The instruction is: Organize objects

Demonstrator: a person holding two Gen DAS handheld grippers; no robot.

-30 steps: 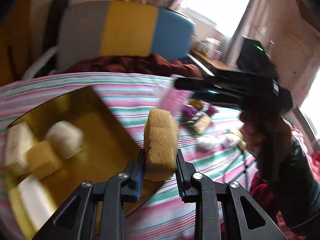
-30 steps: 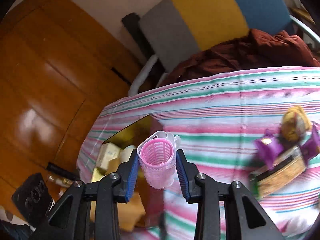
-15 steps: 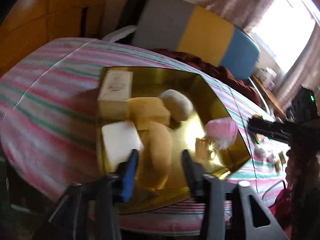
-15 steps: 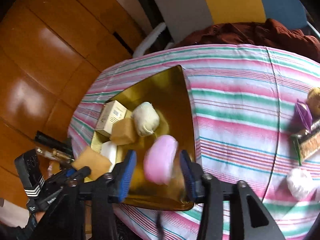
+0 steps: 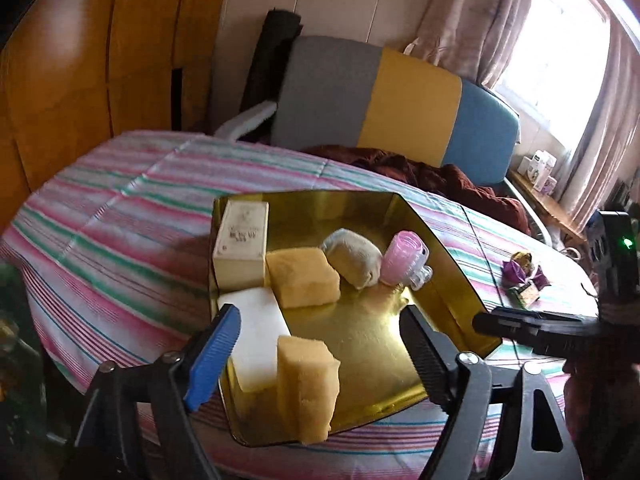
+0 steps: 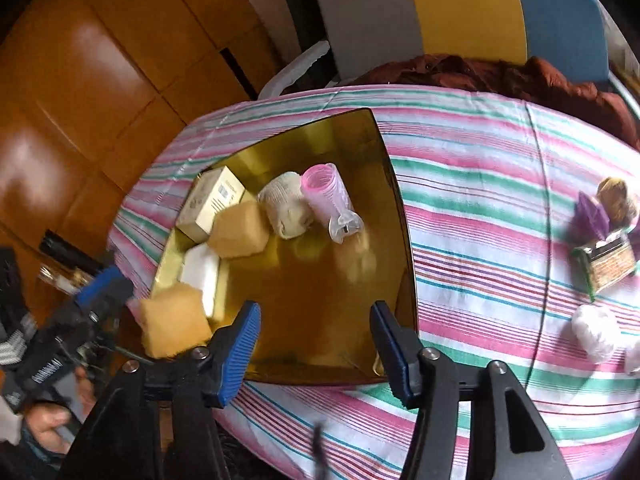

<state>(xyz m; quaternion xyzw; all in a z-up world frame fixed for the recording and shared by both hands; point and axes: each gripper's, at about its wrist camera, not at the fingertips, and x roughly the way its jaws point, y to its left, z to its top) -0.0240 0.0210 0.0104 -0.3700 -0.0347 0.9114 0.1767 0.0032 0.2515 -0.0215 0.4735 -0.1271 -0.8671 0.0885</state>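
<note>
A gold tray [image 5: 372, 332] [image 6: 320, 304] lies on the striped tablecloth. In it are a cream box [image 5: 242, 242] [image 6: 212, 204], a yellow sponge [image 5: 302, 278] [image 6: 240, 232], a white block [image 5: 256, 336] [image 6: 200, 272], a beige yarn ball [image 5: 354, 260] [image 6: 286, 210] and a pink hair roller [image 5: 402, 262] [image 6: 326, 200] on its side. A second yellow sponge [image 5: 308, 388] [image 6: 172, 328] stands at the tray's near edge. My left gripper [image 5: 320, 344] is open around that sponge without touching it. My right gripper [image 6: 314, 344] is open and empty above the tray's near rim.
On the cloth to the right lie purple wrappers with a snack pack [image 5: 524, 280] [image 6: 604, 248] and white fluffy balls [image 6: 596, 332]. A grey, yellow and blue chair back [image 5: 384, 104] with a brown garment [image 5: 424, 176] stands behind. A wooden wardrobe [image 5: 80, 80] is at the left.
Both grippers opened. The left let go of the yellow sponge at the tray's near edge. The right dropped the pink hair roller into the tray beside the yarn ball and drew back.
</note>
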